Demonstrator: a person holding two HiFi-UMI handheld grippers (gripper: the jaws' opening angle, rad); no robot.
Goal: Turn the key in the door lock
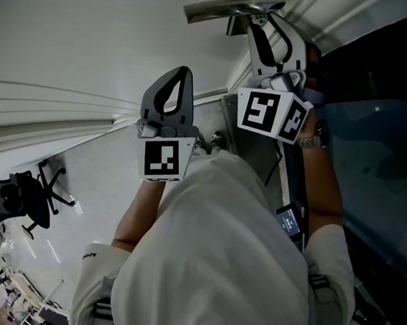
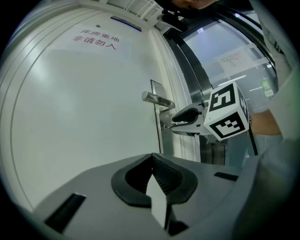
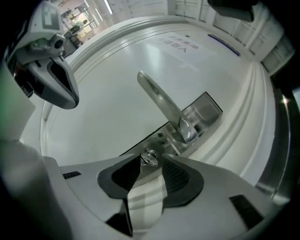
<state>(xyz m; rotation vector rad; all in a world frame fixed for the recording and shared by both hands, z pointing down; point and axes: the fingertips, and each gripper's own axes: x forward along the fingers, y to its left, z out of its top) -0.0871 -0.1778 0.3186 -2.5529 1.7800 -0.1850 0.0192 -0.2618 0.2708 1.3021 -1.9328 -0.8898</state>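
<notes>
A white door (image 3: 117, 93) carries a silver lever handle (image 3: 161, 105) on a steel lock plate (image 3: 201, 112). Below the handle, a small metal key (image 3: 150, 158) sticks out of the lock. My right gripper (image 3: 149, 161) is level at the lock, open, with the key between its fingertips and the pads not pressing on it. In the head view the right gripper (image 1: 259, 21) reaches just under the handle (image 1: 226, 9). My left gripper (image 1: 185, 71) is shut and empty, held off the door to the left. From the left gripper view the right gripper (image 2: 174, 123) points at the lock plate.
A steel door frame (image 2: 192, 70) and a glass panel (image 1: 382, 169) stand right of the door. A red-lettered notice (image 2: 96, 40) is on the door's upper part. An office chair (image 1: 22, 202) stands on the floor at the left. The person's body fills the lower middle of the head view.
</notes>
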